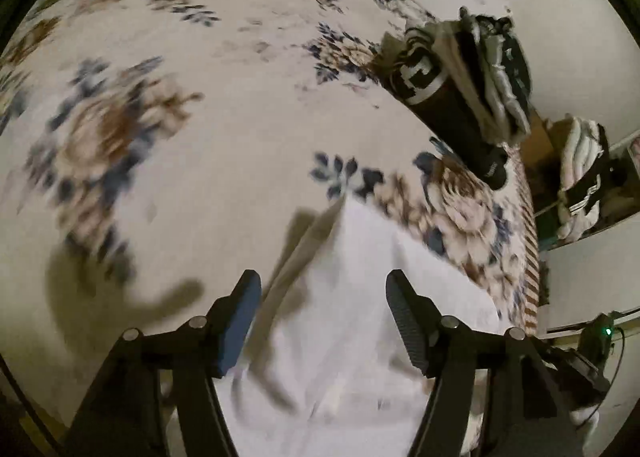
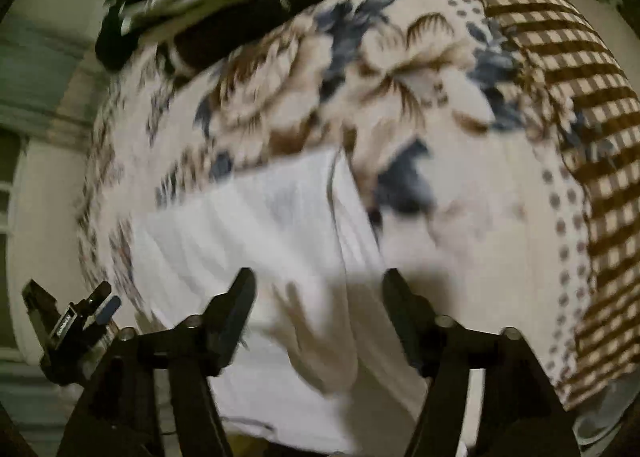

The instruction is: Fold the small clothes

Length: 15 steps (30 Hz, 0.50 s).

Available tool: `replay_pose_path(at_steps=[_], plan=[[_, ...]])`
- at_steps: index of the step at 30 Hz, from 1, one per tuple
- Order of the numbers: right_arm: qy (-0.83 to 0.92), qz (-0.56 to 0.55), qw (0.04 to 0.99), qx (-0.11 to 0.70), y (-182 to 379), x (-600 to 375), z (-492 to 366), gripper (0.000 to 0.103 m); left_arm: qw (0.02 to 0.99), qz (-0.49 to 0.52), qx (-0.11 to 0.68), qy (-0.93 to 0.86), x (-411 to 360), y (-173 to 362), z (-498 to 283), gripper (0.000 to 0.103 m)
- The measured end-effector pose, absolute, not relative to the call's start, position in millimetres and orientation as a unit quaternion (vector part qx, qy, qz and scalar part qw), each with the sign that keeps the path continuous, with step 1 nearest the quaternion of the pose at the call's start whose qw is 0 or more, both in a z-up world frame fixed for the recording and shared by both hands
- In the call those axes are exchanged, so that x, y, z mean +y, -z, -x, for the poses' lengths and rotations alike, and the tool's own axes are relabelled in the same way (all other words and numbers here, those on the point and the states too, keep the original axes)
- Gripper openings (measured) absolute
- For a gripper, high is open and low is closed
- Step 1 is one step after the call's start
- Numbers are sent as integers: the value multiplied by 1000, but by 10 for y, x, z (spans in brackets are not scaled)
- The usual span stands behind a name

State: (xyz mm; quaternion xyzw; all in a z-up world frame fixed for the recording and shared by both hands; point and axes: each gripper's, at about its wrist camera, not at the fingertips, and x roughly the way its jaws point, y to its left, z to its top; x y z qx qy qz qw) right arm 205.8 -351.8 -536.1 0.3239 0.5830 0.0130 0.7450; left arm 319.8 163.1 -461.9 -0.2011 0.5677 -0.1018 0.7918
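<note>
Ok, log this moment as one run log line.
left gripper: open over white garment | right gripper: open, same | stack of dark clothes: at floral blanket edge | fold: not judged

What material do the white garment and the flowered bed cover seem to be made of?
White garment: probably thin woven or knit cotton, matte; it lies in soft creases and folds. Flowered bed cover: seemingly a soft printed blanket, matte with no sheen; blur hides the pile, so fleece is only a guess.
</note>
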Motion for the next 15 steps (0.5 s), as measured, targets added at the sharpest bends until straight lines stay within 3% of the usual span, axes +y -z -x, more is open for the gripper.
replay_pose_path(at_steps=[1, 7, 9, 10, 11, 12, 13, 15], plan=[[-15, -330, 744, 581, 5404, -3549, -2132, 81, 786, 201, 572, 116, 1562, 4703, -3292, 63], [-51, -357, 706, 609, 6040, -3636, -2780, 81, 742, 107, 643, 157, 1031, 5362, -3696, 63], [-58, -356, 692, 626, 6213, -3607, -2914, 81, 760, 83, 625, 157, 952, 5366, -3689, 58], [-61, -357, 693, 624, 6235, -3584, -2941, 73, 773, 68, 610, 162, 903, 5317, -3669, 28], [-66, -353, 698, 619, 6227, -3561, -2978, 61, 777, 51, 606, 163, 862, 5287, -3657, 15], [-68, -344, 702, 620, 6202, -3525, -3017, 25, 783, 38, 598, 166, 825, 5237, -3637, 13], [-67, -339, 702, 623, 6193, -3498, -3053, 14, 790, 33, 589, 168, 815, 5192, -3603, 11], [-65, -323, 718, 614, 6080, -3440, -3091, 9, 798, 21, 578, 167, 789, 5092, -3599, 10]])
